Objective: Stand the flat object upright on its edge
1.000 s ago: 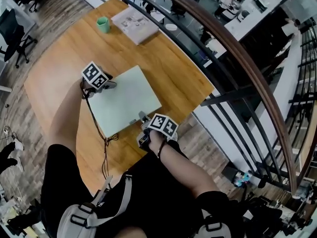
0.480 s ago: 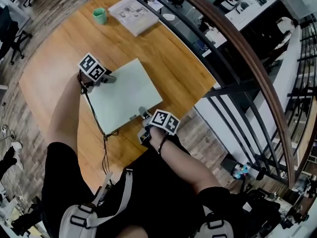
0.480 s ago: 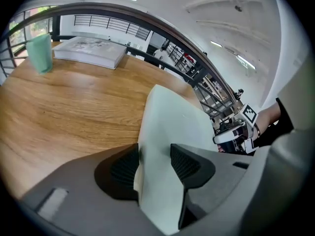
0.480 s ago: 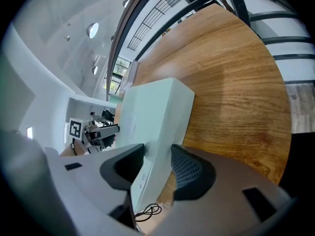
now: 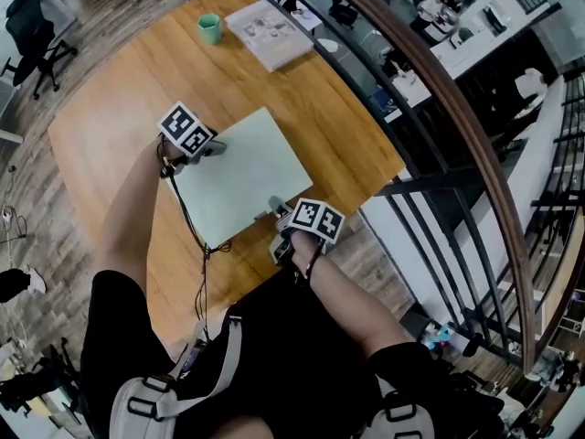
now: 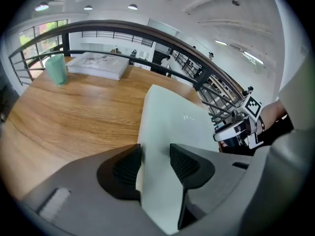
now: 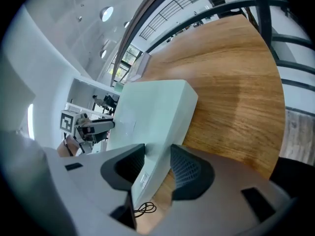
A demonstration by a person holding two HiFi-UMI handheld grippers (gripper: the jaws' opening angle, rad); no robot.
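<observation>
Panel (image 5: 242,176) looks stiff, light, probably slick. Left gripper (image 5: 217,148) and right gripper (image 5: 275,208) clamp its opposite edges over table (image 5: 119,90).

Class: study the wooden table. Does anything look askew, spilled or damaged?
Nothing stands out: no spill or damage. The pale green flat box is clamped at opposite edges by the left gripper and right gripper; the green cup stands upright.
</observation>
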